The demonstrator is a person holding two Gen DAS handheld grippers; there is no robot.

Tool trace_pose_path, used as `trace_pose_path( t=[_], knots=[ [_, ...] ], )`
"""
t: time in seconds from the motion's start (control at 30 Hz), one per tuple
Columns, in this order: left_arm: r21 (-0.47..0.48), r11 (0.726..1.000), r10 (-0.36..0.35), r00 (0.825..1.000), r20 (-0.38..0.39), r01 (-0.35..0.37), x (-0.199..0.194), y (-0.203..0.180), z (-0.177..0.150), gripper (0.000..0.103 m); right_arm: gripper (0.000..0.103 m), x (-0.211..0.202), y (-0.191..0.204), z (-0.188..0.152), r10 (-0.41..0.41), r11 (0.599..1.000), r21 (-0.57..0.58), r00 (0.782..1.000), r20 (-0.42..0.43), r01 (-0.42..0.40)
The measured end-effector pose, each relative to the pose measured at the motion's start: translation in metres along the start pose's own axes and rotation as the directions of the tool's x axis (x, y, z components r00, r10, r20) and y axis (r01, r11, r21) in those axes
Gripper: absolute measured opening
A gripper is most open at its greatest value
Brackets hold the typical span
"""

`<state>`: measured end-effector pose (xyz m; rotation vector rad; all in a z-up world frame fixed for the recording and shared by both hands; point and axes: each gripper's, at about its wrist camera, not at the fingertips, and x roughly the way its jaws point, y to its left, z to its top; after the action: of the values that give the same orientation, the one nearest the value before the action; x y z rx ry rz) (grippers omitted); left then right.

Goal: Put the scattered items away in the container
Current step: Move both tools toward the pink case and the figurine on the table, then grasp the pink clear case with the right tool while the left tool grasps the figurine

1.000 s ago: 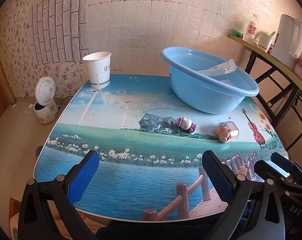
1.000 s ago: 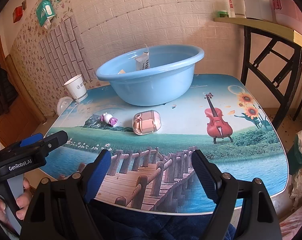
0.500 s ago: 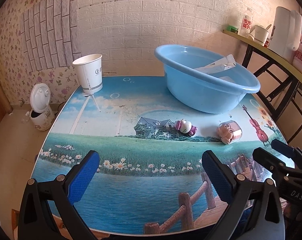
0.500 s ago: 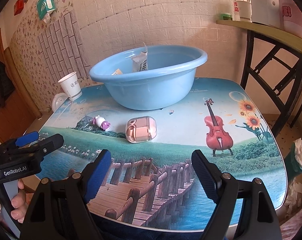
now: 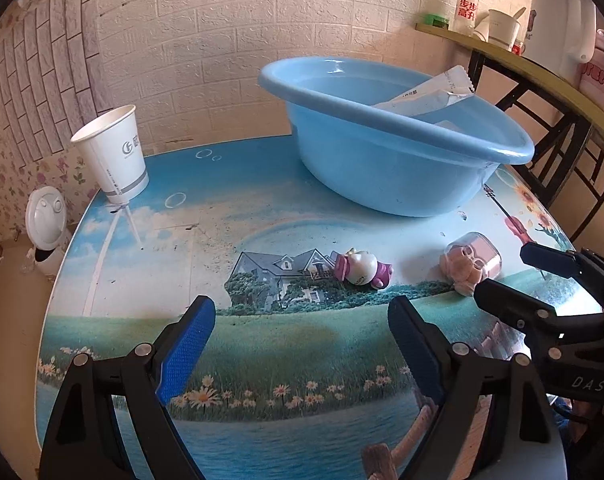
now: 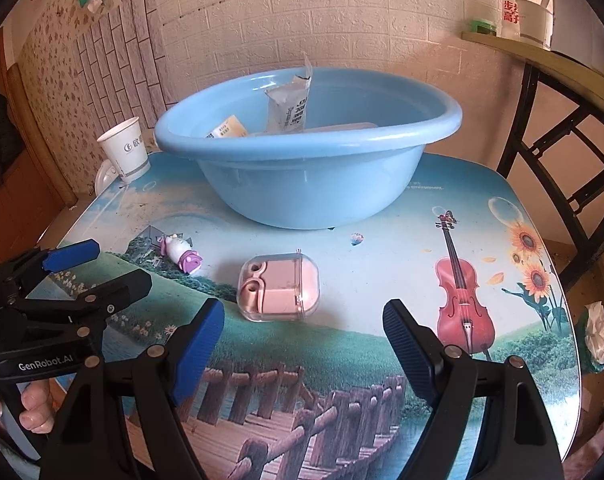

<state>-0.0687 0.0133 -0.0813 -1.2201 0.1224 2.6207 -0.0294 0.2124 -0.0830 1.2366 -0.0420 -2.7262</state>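
Looks maybe halfway: a few packets already sit in the blue basin (image 6: 302,184), but the pink earbud case (image 6: 278,287) and little toy figure (image 5: 362,269) are on the table (image 5: 261,344), with the left gripper (image 5: 302,344) and right gripper (image 6: 304,344) both wide apart and empty.

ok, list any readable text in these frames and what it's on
"GenRobot.AI": on the left gripper body.
"DAS": on the right gripper body.
"步步高升": red characters on the bottle on the shelf.
Paper cup: grey logo, not readable.
Packets in the basin: print too small.
Pink appliance: red lettering, cropped and unclear.
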Motion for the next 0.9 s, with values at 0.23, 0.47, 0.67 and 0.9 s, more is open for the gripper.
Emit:
trace_pose_path(
  t=[0.23, 0.47, 0.67, 0.9],
  knots=[
    [0.027, 1.000, -0.011, 1.000, -0.006, 0.012, 0.012, -0.005, 0.007, 0.086, 0.081, 0.012, 0.004, 0.006, -0.004, 0.999, -0.037, 1.000, -0.008, 0.004],
    [0.041, 0.999, -0.024, 0.999, -0.023, 0.025, 0.018, -0.008, 0.007, 0.086, 0.062, 0.018, 0.004, 0.010, 0.048, 0.998, -0.040, 0.998, -0.030, -0.049],
    [0.067, 0.997, -0.026, 0.999, -0.019, 0.027, 0.018, -0.018, 0.010, 0.084, 0.051, 0.017, 0.001, 0.007, 0.061, 0.998, -0.028, 0.998, -0.031, -0.062],
    [0.061, 0.997, -0.046, 0.997, -0.067, 0.050, 0.028, -0.022, 0.014, 0.062, 0.051, 0.011, -0.013, 0.003, 0.044, 0.999, 0.013, 0.999, -0.025, -0.044]
  ],
)
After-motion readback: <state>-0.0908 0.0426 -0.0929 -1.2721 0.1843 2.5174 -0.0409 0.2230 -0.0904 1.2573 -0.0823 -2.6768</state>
